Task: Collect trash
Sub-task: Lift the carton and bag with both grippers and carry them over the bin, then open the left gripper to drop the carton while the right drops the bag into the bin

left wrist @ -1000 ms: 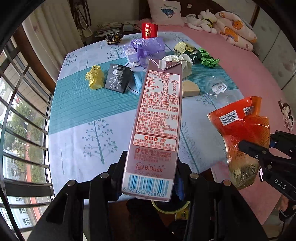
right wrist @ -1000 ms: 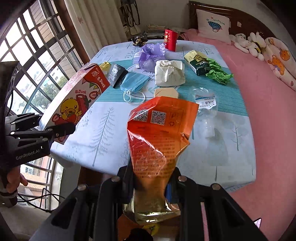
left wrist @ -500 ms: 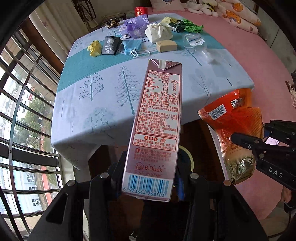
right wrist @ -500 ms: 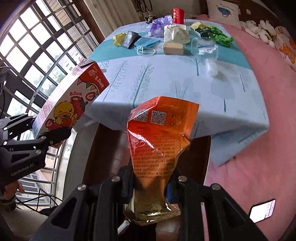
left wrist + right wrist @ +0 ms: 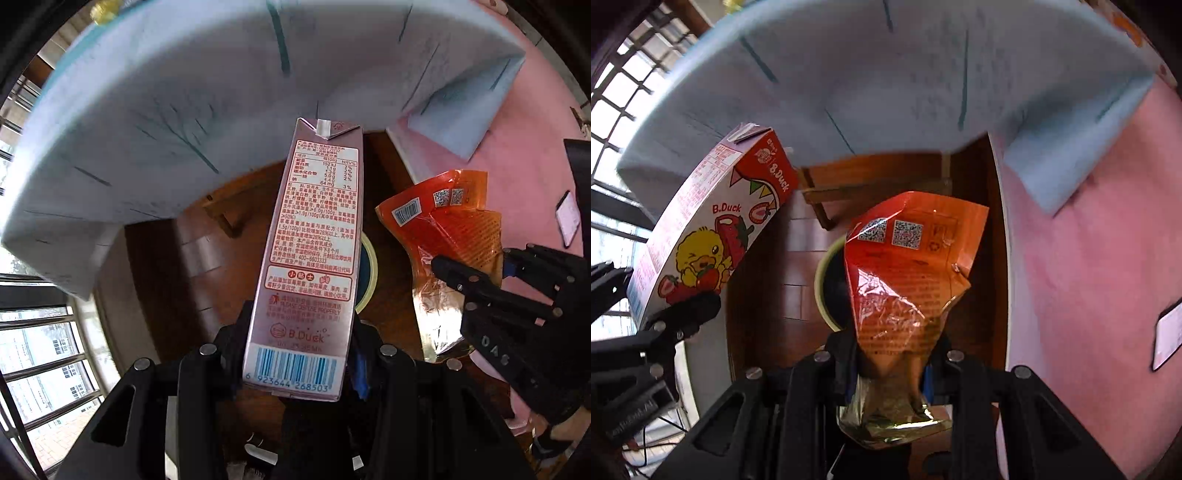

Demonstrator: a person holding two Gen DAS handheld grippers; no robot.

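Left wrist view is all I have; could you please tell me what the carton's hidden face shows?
Observer: That face of the carton shows a yellow duck with strawberries.
Operator: Thank you. The carton covers most of the bin for me; what is its inside like?
Observer: Its left rim shows, and the inside is dark, partly behind the pouch.
Operator: Does the right gripper pinch the pouch from both sides?
Observer: Yes, it clamps the crumpled neck from both sides, with the gold end sticking out behind.
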